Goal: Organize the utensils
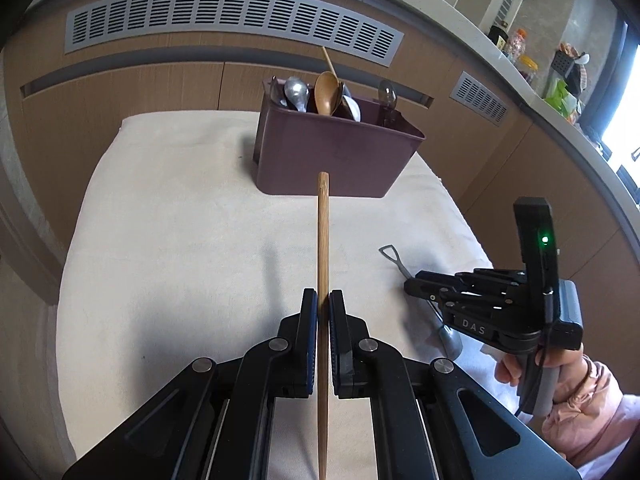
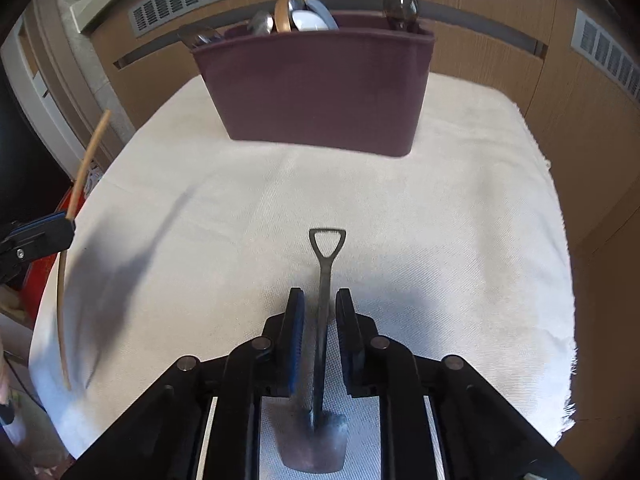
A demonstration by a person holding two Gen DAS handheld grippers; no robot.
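My left gripper is shut on a wooden chopstick and holds it above the cloth, pointing at the maroon utensil bin. The bin holds several spoons and a wooden spoon. My right gripper is open, its fingers on either side of the handle of a metal shovel-shaped spoon that lies on the cloth. The right gripper also shows in the left wrist view, over that spoon. The chopstick and the bin show in the right wrist view.
A white cloth covers the table. Wooden cabinet panels with grey vents stand behind it. A counter with bottles and clutter runs along the right.
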